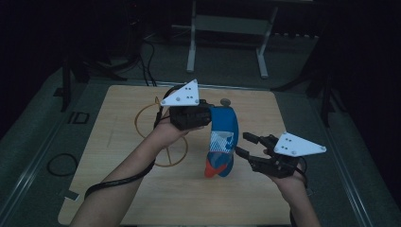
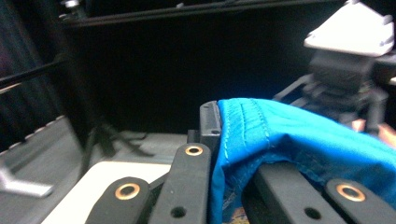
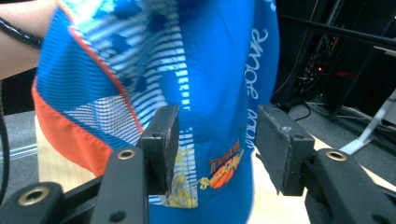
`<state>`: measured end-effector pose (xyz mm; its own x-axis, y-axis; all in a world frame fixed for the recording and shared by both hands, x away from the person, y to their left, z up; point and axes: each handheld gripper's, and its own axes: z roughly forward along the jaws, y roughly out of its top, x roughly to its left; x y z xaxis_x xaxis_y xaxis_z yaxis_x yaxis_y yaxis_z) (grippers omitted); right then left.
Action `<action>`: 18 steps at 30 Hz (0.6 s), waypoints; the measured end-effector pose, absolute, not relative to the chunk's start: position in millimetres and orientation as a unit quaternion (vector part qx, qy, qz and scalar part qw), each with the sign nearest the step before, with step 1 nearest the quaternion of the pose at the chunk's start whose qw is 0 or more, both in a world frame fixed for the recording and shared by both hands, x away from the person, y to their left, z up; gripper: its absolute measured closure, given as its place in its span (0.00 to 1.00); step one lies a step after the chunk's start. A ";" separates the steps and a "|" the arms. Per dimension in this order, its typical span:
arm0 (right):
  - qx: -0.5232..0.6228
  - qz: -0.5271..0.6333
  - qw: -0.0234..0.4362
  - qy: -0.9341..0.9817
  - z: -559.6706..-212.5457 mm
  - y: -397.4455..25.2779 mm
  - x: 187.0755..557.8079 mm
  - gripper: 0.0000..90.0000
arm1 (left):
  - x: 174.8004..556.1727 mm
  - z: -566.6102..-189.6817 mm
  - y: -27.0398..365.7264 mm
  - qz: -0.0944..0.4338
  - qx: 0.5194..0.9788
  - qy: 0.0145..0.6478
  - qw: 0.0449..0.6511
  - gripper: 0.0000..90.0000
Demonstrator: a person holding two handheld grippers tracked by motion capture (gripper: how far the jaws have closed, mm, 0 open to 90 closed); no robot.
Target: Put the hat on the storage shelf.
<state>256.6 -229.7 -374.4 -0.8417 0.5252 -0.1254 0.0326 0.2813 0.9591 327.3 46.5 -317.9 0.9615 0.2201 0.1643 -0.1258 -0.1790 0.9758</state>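
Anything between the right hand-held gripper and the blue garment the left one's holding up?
Nothing visible. The right hand-held gripper is open, its jaws facing the hanging blue garment directly; in the right gripper view the cloth hangs just beyond both pads. The left hand-held gripper clamps its top edge.

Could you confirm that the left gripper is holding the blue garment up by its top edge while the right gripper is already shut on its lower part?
Not quite. The left gripper does hold the blue garment by its top edge, but the right gripper is open: in the right gripper view its jaws stand apart on either side of the cloth, which hangs just beyond them, not clamped.
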 end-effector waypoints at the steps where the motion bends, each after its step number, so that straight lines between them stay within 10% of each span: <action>1: 0.181 0.574 0.217 0.768 -374.9 -228.6 256.3 0.51 | 326.2 -316.8 44.8 0.129 0.753 0.021 0.645 1.00; 9: 0.175 0.569 0.236 0.768 -376.9 -219.5 255.6 0.52 | 324.7 -316.3 38.4 0.115 0.751 0.001 0.650 1.00; 13: 0.180 0.575 0.247 0.758 -375.1 -219.1 255.2 0.98 | 326.0 -318.3 36.7 0.111 0.756 0.000 0.645 1.00; 18: 0.201 0.579 0.247 0.751 -371.8 -225.4 255.5 1.00 | 328.4 -320.3 42.0 0.106 0.758 0.010 0.644 1.00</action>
